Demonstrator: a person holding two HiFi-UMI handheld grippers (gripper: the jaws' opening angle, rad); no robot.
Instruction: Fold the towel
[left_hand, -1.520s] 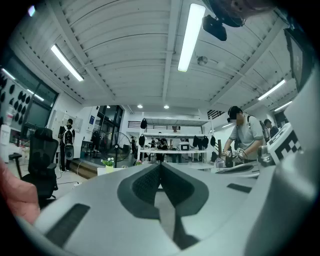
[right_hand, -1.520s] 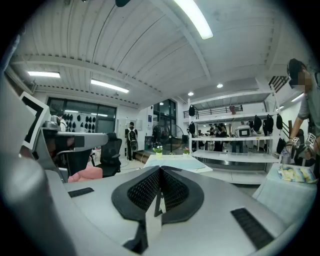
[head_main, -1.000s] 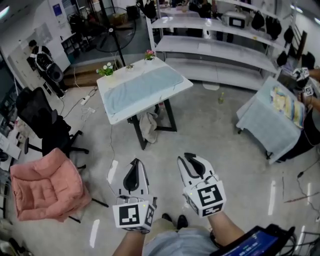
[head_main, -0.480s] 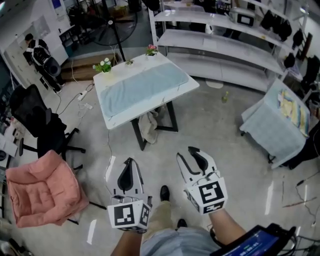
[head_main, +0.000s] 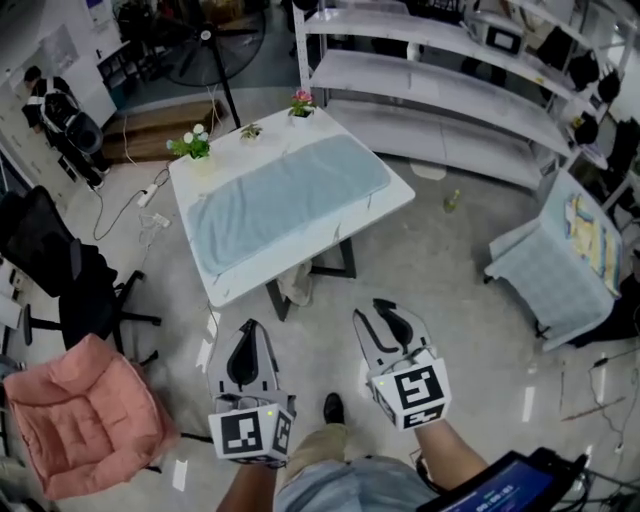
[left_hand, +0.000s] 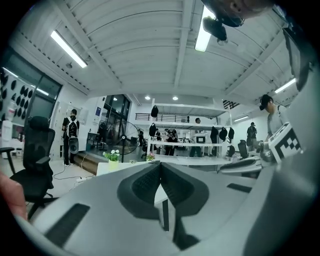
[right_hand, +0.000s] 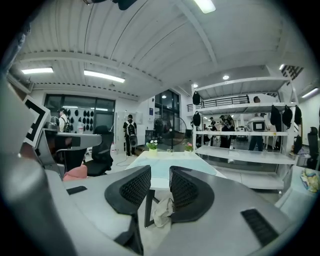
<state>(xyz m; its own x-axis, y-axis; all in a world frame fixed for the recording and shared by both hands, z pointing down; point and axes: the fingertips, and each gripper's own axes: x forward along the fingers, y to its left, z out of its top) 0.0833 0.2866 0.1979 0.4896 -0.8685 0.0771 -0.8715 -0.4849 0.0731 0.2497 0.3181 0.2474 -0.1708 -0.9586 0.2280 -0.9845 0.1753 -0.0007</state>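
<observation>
Though amid shelving (head_main: 440, 85), table (head_main: 401, 197) under towel (head_main: 285, 195)

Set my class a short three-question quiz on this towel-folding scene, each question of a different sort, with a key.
1. True or false: the towel lies spread flat on the white table.
2. What stands along the table's far edge? A potted flowers; B a kettle; C books.
3. Which has its fingers apart, the left gripper or the right gripper?
Key: 1 true. 2 A. 3 the right gripper; its fingers have just been closing, with nothing between them. The left is shut.
</observation>
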